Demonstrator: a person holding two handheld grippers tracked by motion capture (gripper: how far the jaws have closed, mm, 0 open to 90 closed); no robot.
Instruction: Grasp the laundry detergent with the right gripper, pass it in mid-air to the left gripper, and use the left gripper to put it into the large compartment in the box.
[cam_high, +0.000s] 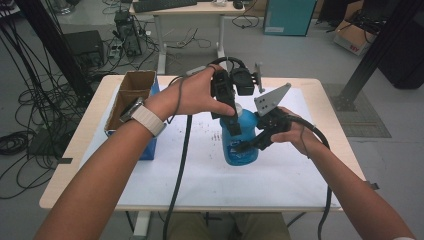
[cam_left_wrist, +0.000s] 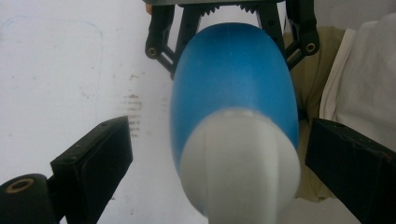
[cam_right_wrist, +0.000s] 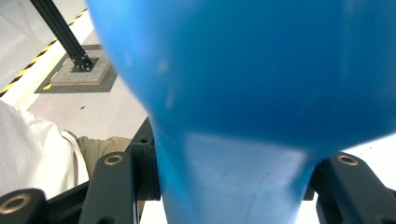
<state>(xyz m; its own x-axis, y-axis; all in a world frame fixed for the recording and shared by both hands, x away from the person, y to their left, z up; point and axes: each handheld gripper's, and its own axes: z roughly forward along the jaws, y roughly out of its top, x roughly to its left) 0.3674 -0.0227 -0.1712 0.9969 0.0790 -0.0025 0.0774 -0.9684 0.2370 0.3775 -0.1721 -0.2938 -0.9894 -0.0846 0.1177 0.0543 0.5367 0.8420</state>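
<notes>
Here the blue bottle (cam_high: 240, 145) stands upright on the white sheet of the desk (cam_high: 200, 185). The right tool (cam_high: 257, 137) is clamped on its body from the side. The left tool (cam_high: 231, 117) hangs over the white cap (cam_left_wrist: 240, 163), jaws wide apart on either side, not touching.

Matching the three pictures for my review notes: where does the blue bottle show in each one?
High view: the blue bottle stands right of table centre, between both grippers.
Left gripper view: it fills the centre, seen from above, white cap nearest, between wide-apart jaws.
Right gripper view: its blue body fills the top and its narrower part runs down between the jaws.
Shared landmark: the white table sheet.
</notes>
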